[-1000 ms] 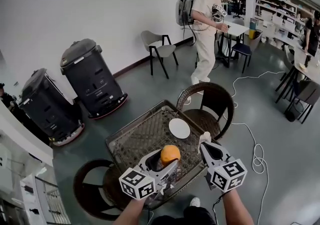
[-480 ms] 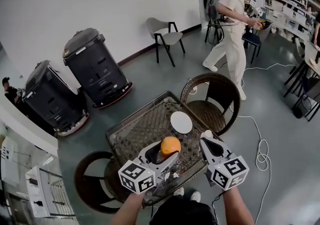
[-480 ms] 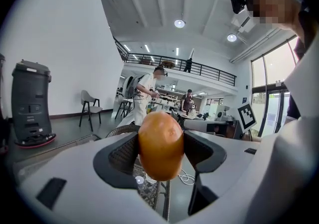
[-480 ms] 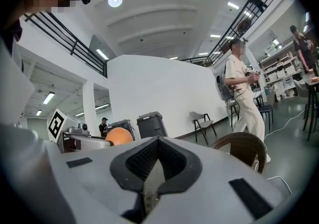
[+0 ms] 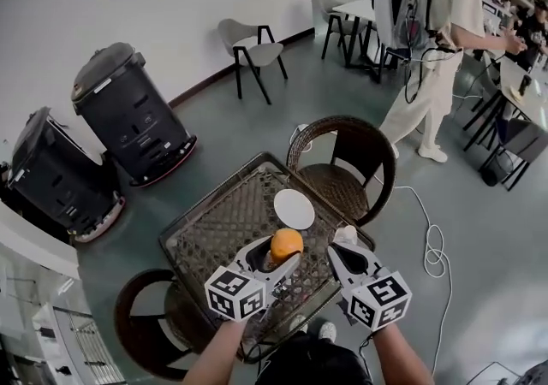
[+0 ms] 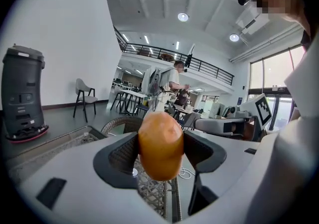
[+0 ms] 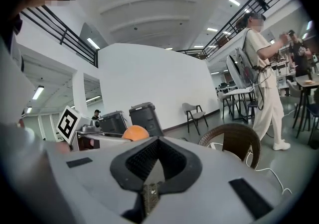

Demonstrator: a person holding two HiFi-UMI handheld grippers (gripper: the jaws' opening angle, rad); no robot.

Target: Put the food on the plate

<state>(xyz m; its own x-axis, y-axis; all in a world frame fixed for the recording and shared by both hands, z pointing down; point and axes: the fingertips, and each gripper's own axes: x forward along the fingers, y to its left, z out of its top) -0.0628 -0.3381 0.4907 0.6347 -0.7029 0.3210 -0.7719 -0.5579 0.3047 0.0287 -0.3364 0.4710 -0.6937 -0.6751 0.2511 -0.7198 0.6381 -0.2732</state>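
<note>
The left tongs [image 5: 276, 257] clamp the orange oval food [image 5: 286, 244], long axis upright, above the wicker surface [image 5: 214, 225] near the white plate [image 5: 294, 209]; the right tongs [image 5: 344, 239] are closed, empty.

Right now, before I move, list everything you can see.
food: one, orange, in the left gripper's jaws, above the table
plate: one, white, on the table's far side
table: one, brown wicker, centre
wicker chairs: two, dark brown, far and near-left of the table
machines: two, black, by the wall
chair: one, grey, by the wall
bystander: one, beige clothes, far right
cable: one, white, floor at right
left gripper: grey, shut on the food
right gripper: grey, shut, empty
</note>
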